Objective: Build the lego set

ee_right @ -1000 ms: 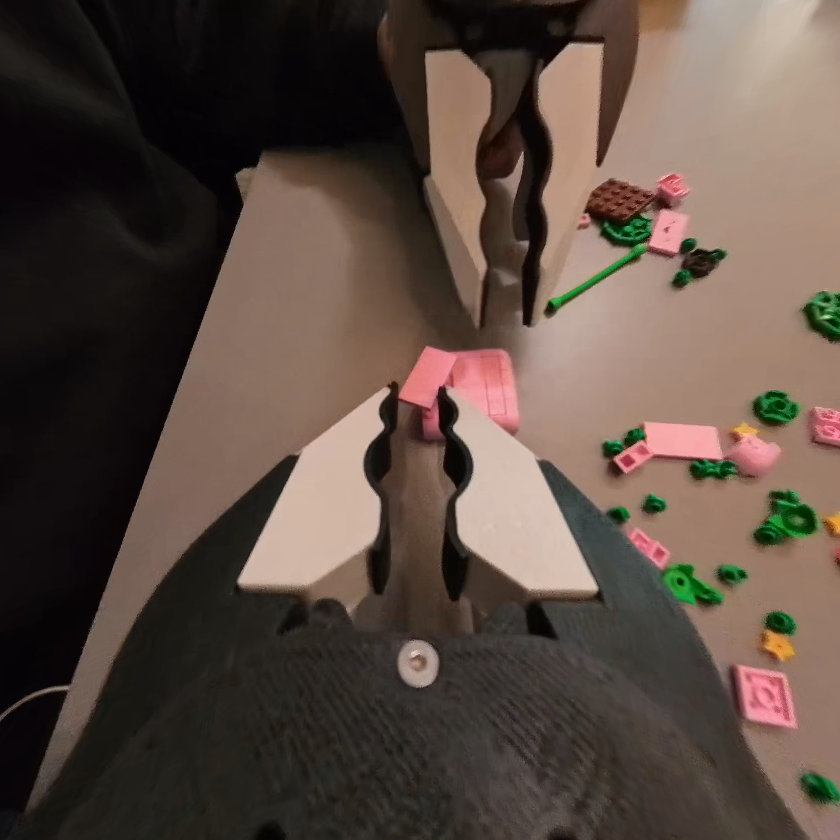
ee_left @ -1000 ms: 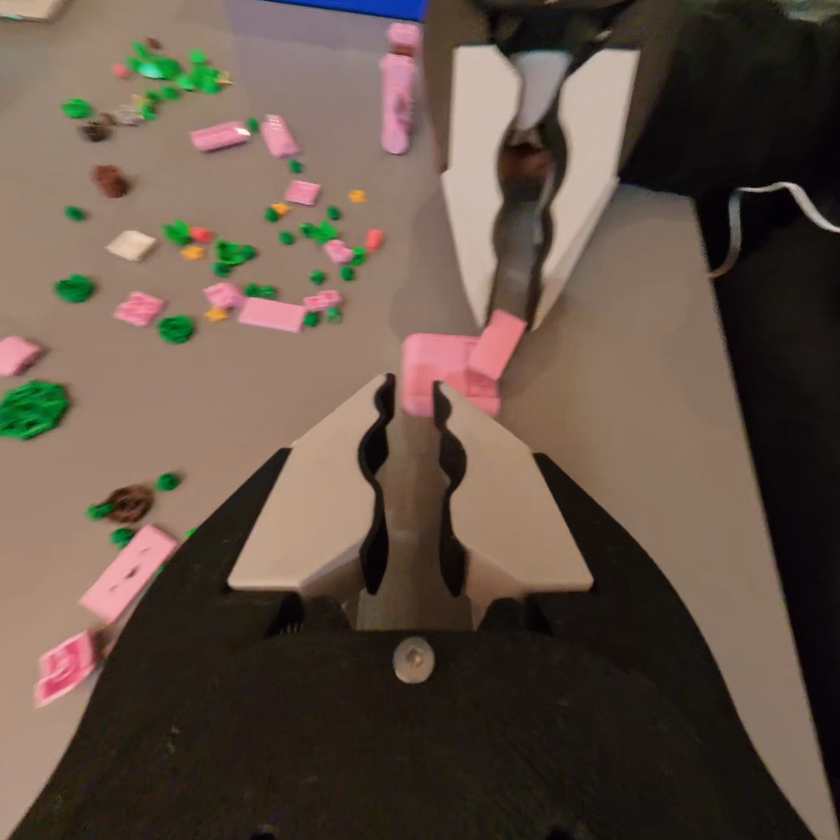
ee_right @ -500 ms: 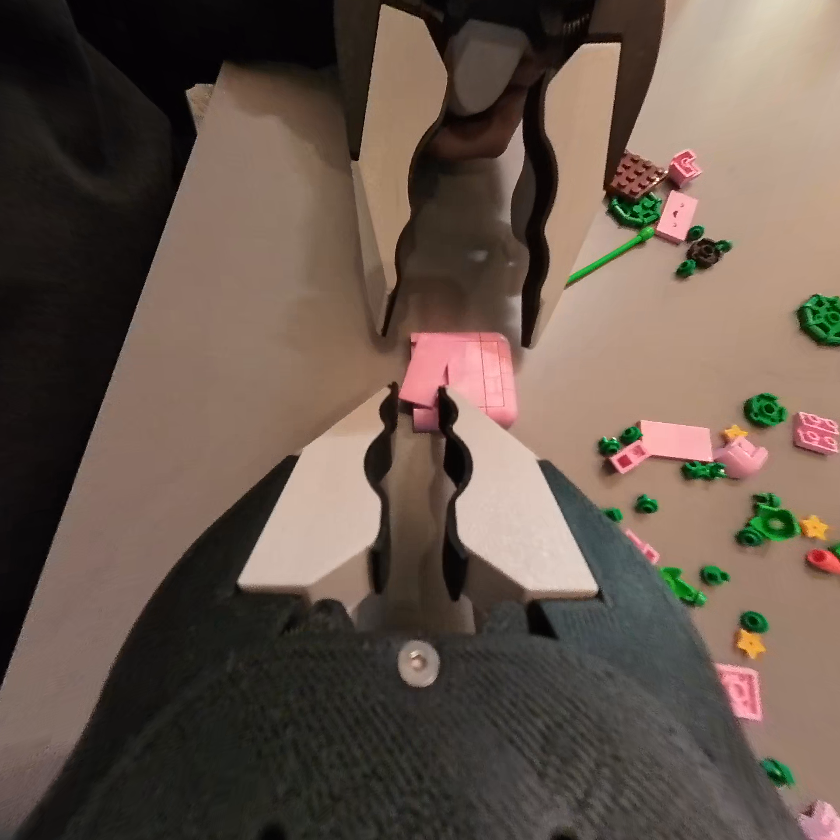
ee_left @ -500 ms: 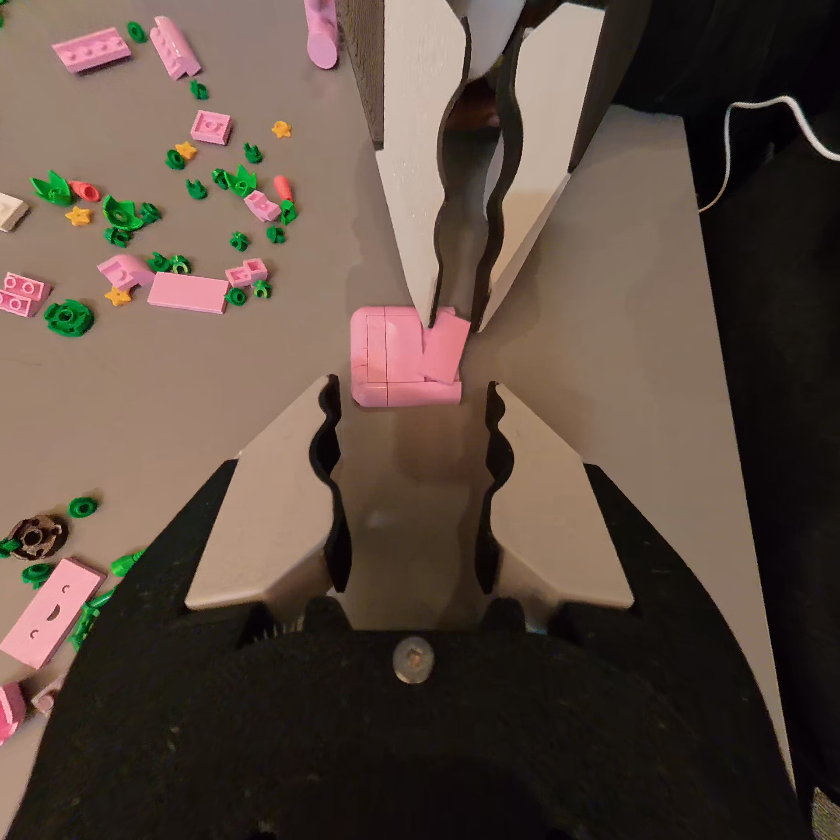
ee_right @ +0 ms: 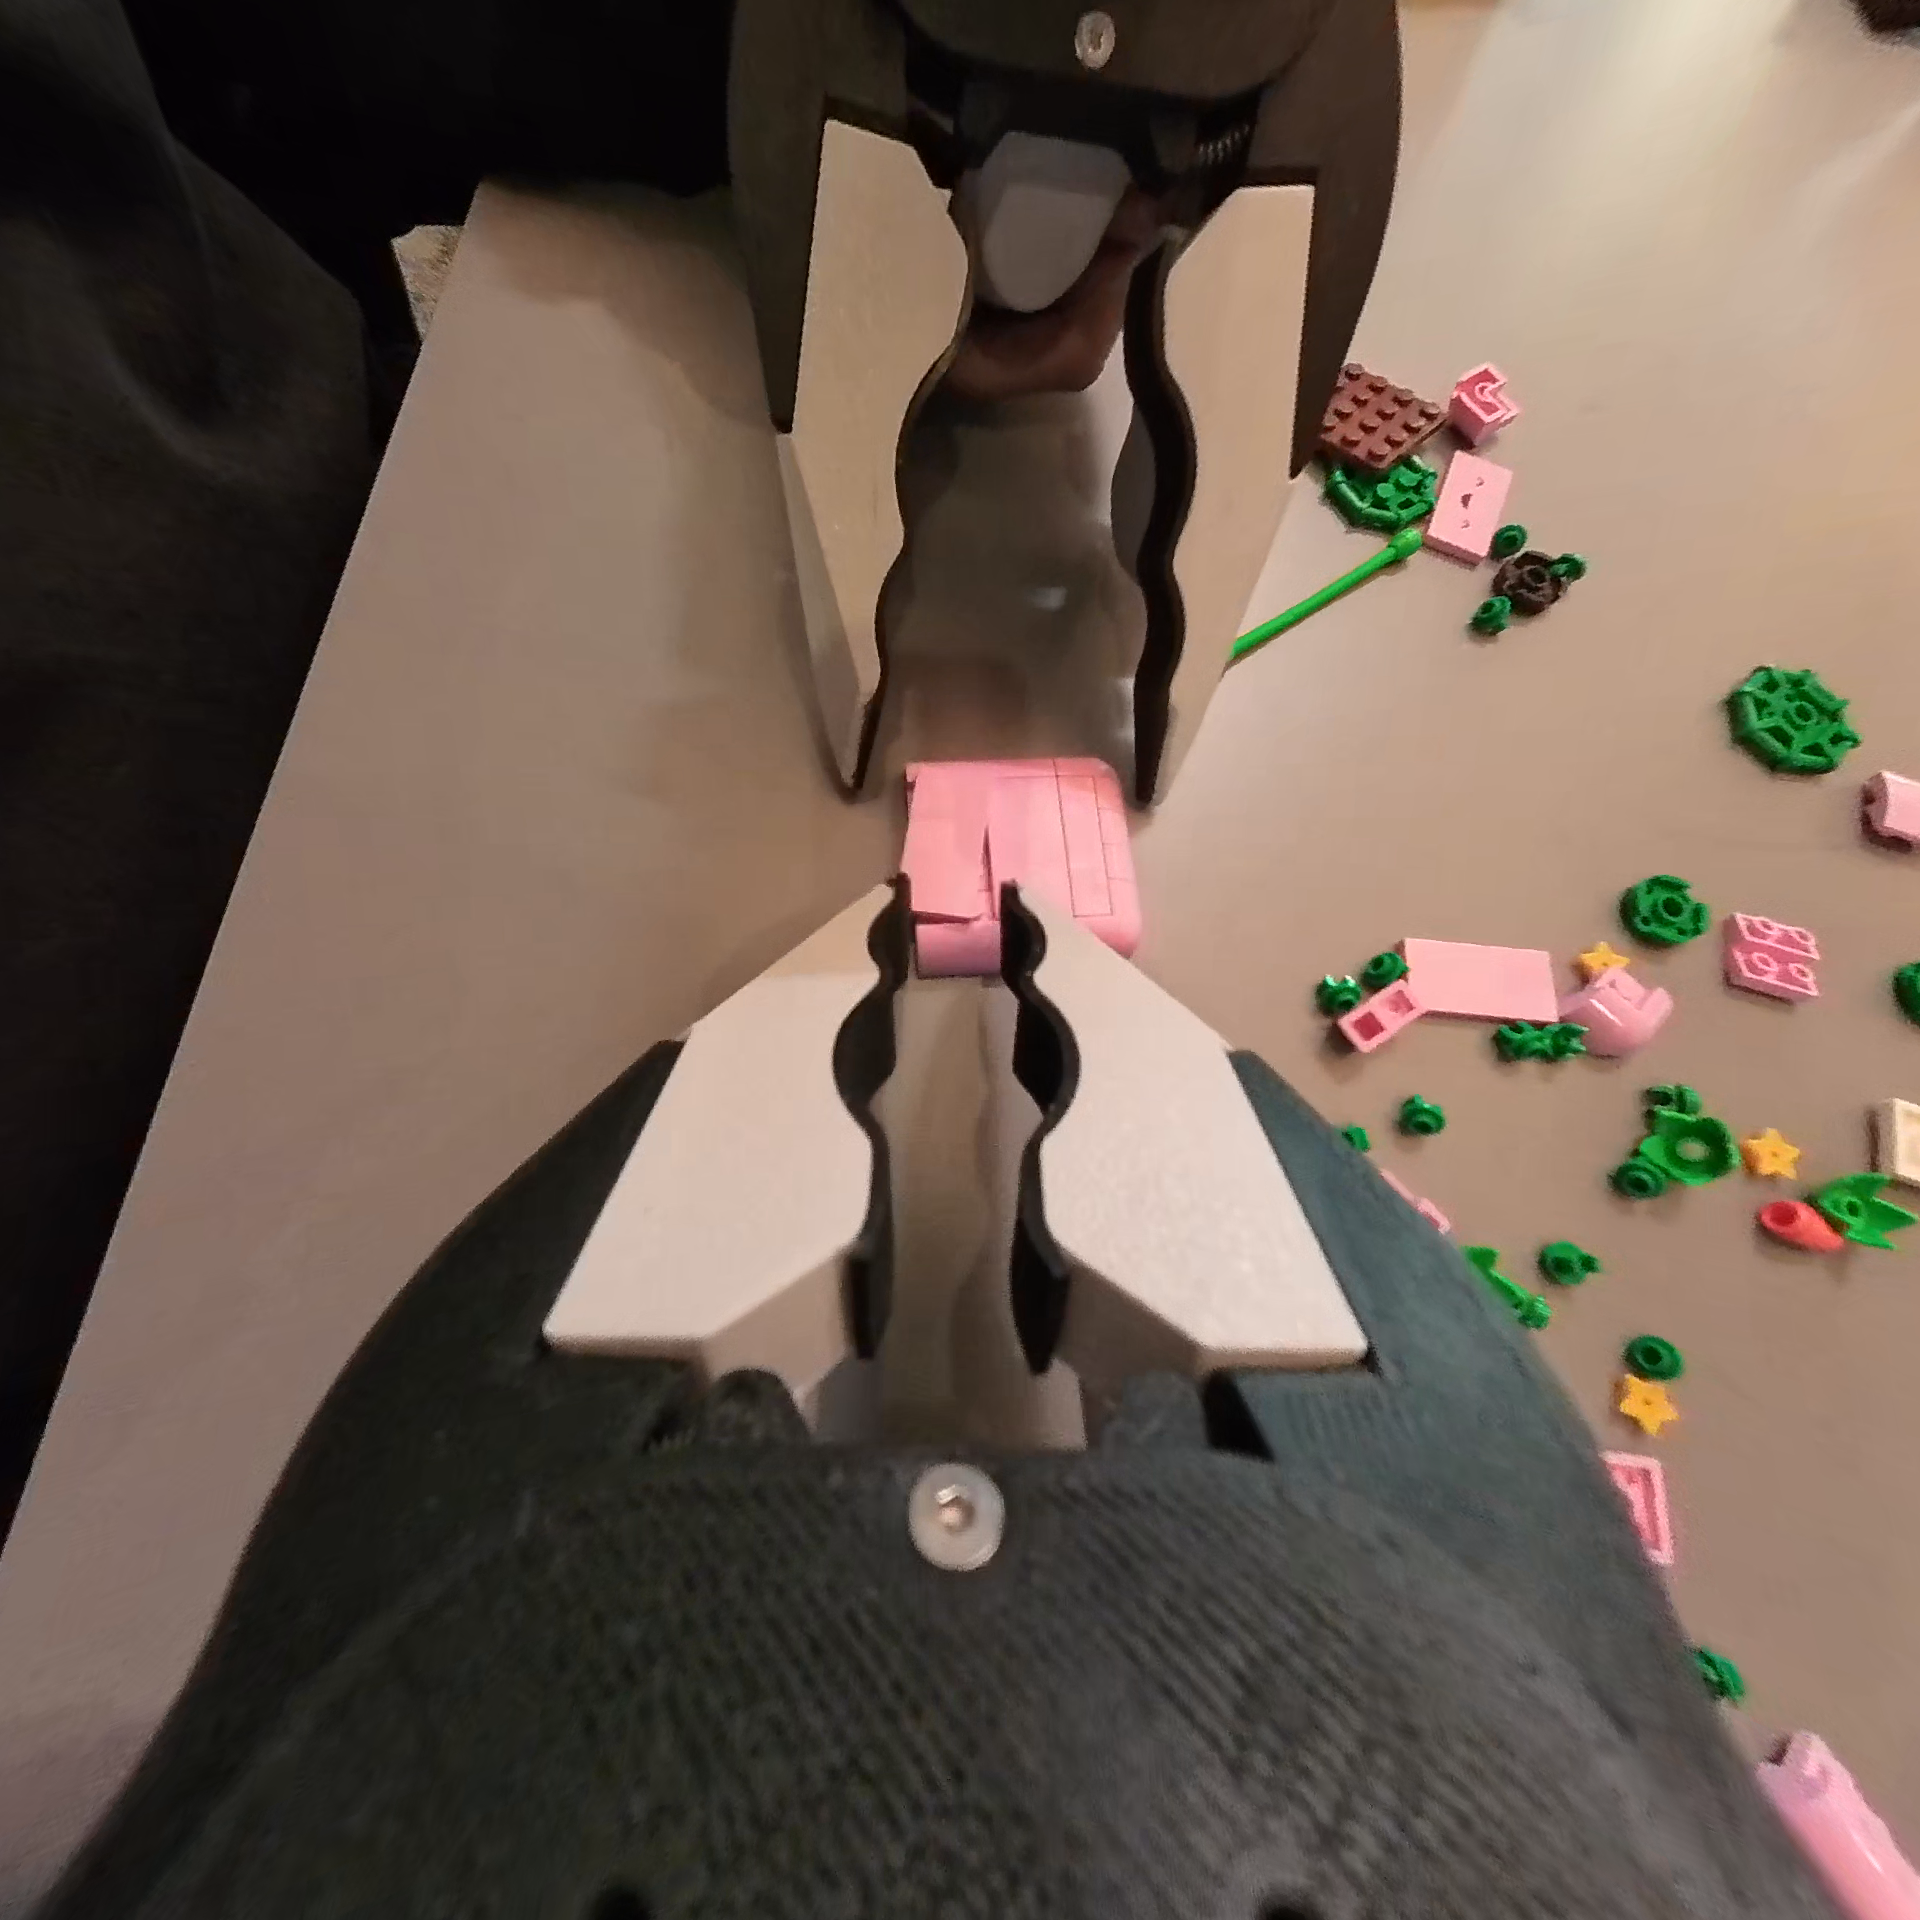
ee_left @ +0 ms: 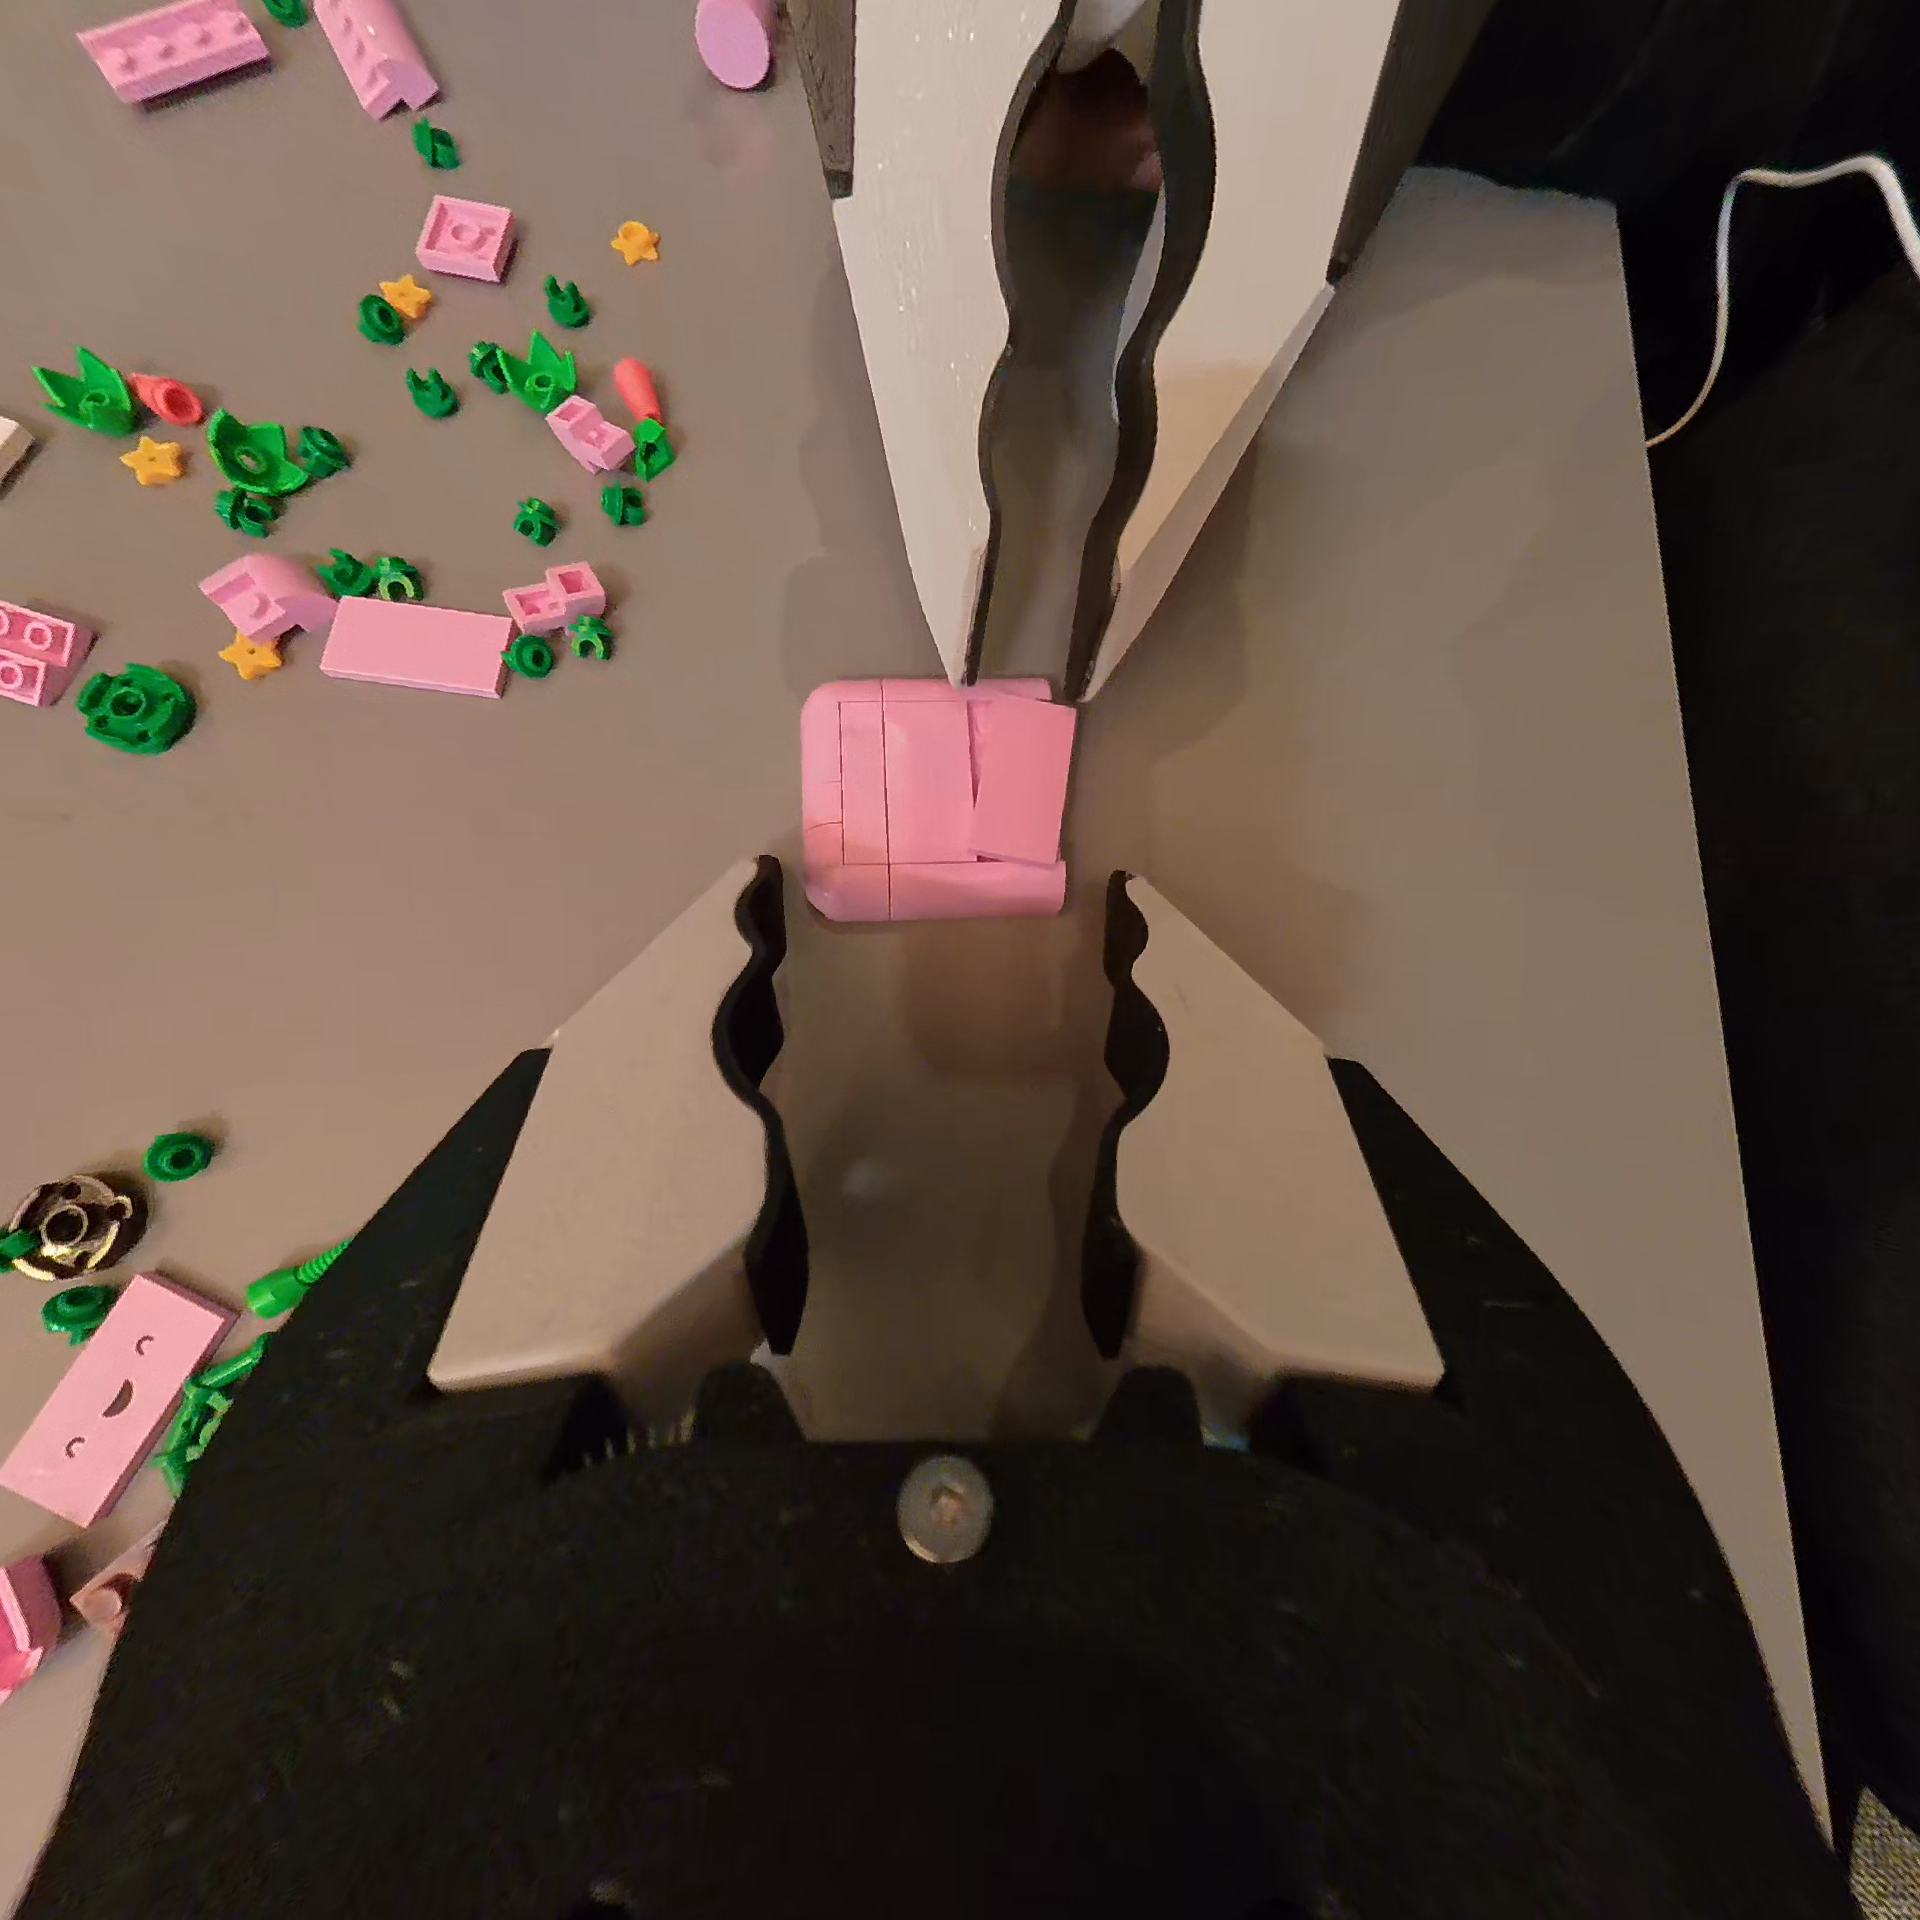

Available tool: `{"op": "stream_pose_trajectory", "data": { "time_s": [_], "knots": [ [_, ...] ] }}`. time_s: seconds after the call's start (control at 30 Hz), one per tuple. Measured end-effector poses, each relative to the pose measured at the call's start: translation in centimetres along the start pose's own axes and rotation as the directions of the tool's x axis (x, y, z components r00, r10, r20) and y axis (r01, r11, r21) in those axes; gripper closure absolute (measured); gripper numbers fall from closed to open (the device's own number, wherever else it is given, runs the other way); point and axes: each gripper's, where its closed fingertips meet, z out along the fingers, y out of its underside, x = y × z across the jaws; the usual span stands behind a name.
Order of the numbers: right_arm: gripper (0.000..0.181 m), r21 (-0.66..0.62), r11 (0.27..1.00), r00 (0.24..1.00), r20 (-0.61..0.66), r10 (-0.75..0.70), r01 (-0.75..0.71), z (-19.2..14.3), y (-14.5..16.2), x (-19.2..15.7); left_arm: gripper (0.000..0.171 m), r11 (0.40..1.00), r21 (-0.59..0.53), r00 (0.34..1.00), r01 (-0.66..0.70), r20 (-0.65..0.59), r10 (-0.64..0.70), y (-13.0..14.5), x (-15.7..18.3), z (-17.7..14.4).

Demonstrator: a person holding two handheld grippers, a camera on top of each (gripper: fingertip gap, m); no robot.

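Tongs on our right [ee_right: 951, 914] pinch a loose pink tile [ee_right: 951, 857] atop the pink block [ee_left: 935, 800] near the tabletop [ee_left: 1403, 727] edge. Our left tongs [ee_left: 940, 878] stand spread just beside it.

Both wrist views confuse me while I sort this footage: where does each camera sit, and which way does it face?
Left wrist view: on the left gripper, looking down its open fingers at the pink block; the right gripper faces it.
Right wrist view: on the right gripper, looking the opposite way at the block; its tips are near a loose tile.
Shared: block, both grippers, grey table, scattered pieces.
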Motion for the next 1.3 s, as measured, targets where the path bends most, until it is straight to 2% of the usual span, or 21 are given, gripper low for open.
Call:
{"op": "stream_pose_trajectory", "data": {
  "time_s": [0.3, 0.47, 1.03, 1.2, 1.3],
  "knots": [
    [0.16, -0.026, 1.0, 1.0, 0.017, -0.003, 0.003, 0.6, 0.3, -0.5, 0.114, 1.0, 0.001, 1.0, 0.006, 0.005, -0.006, 0.0, -0.1, 0.0],
    [0.166, -0.028, 0.999, 1.0, -0.007, -0.02, 0.02, 0.5, 0.3, -0.2, 0.116, 1.0, 0.001, 1.0, 0.01, 0.006, -0.01, 0.0, -0.2, 0.0],
    [0.164, -0.01, 1.0, 0.999, -0.023, -0.029, 0.029, 0.6, -0.3, -0.1, 0.117, 1.0, 0.004, 1.0, 0.018, 0.004, -0.018, 0.0, -0.2, -0.1],
    [0.171, 0.062, 0.996, 0.994, -0.094, -0.064, 0.07, 0.2, -2.2, 0.4, 0.117, 1.0, 0.004, 1.0, 0.018, 0.006, -0.018, 0.0, -0.2, -0.1],
    [0.177, 0.086, 0.993, 0.995, -0.075, -0.068, 0.075, 0.5, -2.6, -0.1, 0.118, 1.0, 0.004, 1.0, 0.02, 0.007, -0.02, 0.0, -0.3, -0.1]
  ]
}}
